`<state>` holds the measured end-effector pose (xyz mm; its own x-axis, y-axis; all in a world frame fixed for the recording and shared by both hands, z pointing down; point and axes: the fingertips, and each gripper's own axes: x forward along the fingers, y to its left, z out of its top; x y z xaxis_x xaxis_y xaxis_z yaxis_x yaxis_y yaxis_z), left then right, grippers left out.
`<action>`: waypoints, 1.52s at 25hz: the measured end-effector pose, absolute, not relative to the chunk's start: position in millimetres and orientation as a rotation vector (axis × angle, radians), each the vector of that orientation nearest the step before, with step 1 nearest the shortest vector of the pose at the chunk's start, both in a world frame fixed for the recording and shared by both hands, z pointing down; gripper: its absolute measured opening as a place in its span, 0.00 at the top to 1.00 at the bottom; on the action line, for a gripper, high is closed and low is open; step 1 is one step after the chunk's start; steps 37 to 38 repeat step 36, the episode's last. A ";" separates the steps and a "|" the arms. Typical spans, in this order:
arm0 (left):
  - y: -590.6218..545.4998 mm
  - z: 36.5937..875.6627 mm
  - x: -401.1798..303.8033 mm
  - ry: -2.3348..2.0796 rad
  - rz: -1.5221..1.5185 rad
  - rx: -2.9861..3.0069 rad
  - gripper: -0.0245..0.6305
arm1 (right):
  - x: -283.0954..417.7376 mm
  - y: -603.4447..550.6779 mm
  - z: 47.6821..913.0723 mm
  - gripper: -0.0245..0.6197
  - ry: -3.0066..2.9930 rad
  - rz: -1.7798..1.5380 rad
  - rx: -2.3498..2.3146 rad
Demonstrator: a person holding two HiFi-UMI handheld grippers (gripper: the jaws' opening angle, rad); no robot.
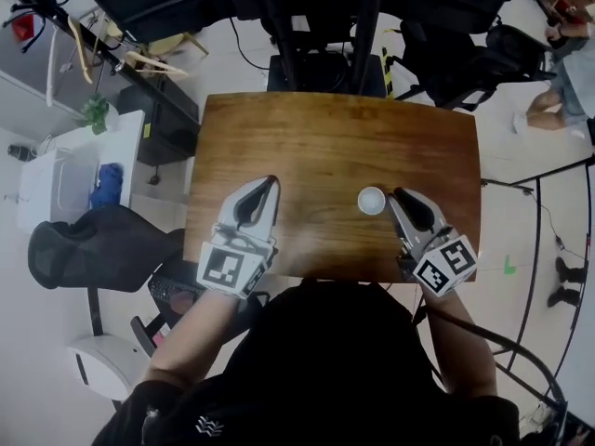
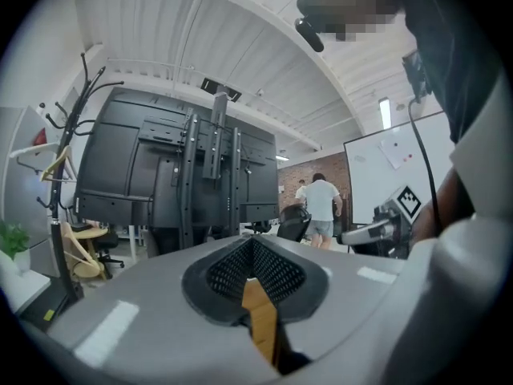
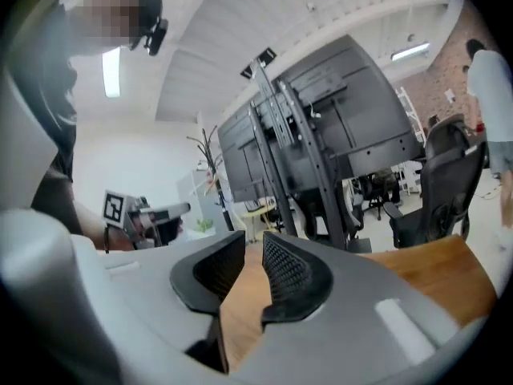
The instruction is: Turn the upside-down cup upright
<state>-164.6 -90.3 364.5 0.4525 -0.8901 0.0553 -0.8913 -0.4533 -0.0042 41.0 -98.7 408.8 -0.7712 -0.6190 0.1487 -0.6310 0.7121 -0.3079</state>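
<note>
On the table (image 1: 325, 137), the cup (image 1: 371, 200) is standing just beside the part-open, empty right gripper (image 1: 400, 195); any sideways brush is risking a topple; the left gripper (image 1: 270, 184) is sitting closed, empty.

Office-like lab, whiteboard (image 2: 393, 167), black office chair (image 3: 445, 179), big screen stand (image 2: 210, 167)

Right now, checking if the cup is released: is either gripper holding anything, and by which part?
Nothing is held. The right gripper stands open and empty beside the cup on the table; the left gripper is shut on nothing.
</note>
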 end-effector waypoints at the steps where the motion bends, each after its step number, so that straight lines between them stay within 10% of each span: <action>1: -92.8 364.9 -155.8 -1.603 0.084 2.678 0.96 | 45.2 -97.4 396.0 0.85 -2.928 0.522 1.062; 10: -82.2 379.7 -88.3 -1.367 0.133 2.777 0.96 | 123.2 -74.7 499.1 0.96 -2.727 0.969 1.389; 38: -81.9 382.6 -97.9 -1.461 0.148 2.711 0.96 | 119.5 -79.8 501.1 0.96 -2.662 0.799 1.354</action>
